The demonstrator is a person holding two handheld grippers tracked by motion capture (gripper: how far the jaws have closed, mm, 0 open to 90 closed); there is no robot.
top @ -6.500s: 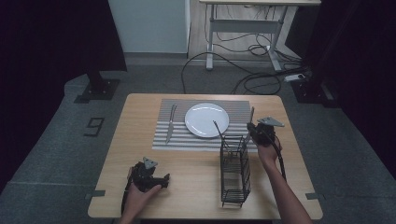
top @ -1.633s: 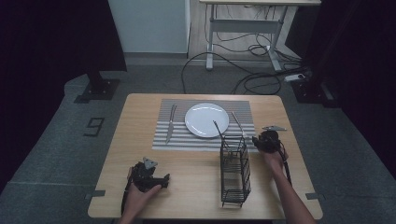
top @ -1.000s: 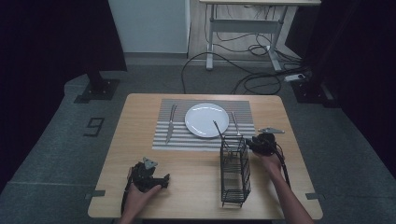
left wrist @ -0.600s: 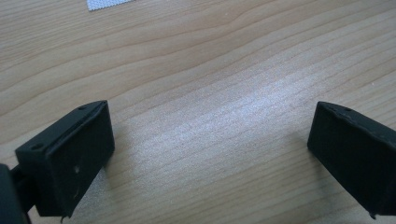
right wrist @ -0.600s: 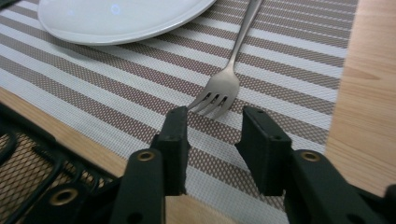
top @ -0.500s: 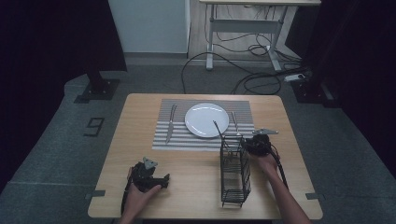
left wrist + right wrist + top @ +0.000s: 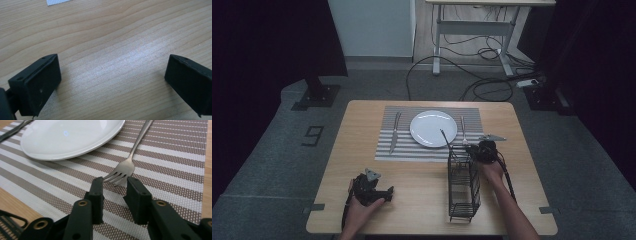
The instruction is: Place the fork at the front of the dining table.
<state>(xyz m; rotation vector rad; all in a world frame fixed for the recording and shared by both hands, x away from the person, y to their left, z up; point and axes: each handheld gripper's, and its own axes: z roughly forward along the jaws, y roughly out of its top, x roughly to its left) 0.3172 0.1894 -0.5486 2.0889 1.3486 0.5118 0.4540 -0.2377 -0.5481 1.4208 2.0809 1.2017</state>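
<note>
Fork [image 7: 130,161] is lying on the striped placemat [image 7: 175,157] just right of the plate [image 7: 67,137], tines toward the right gripper [image 7: 114,185], whose 2 jaws are narrowing beside them (nothing gripped yet). Sliding lower and squarer should help. The left gripper [image 7: 110,77] is gaping wide over bare table [image 7: 112,37].

One mark can be read: a large dark figure "9" [image 7: 313,134], or a "6" seen from the far side, on the grey floor [image 7: 272,165] in the high view. It lies left of the counter [image 7: 362,120], near the counter's far left corner, and below the black base plate of a stand. Which of the two digits it is cannot be told. No other lettering, label, brand or number can be read on the counter, on what lies on it, or in the two gripper views.
</note>
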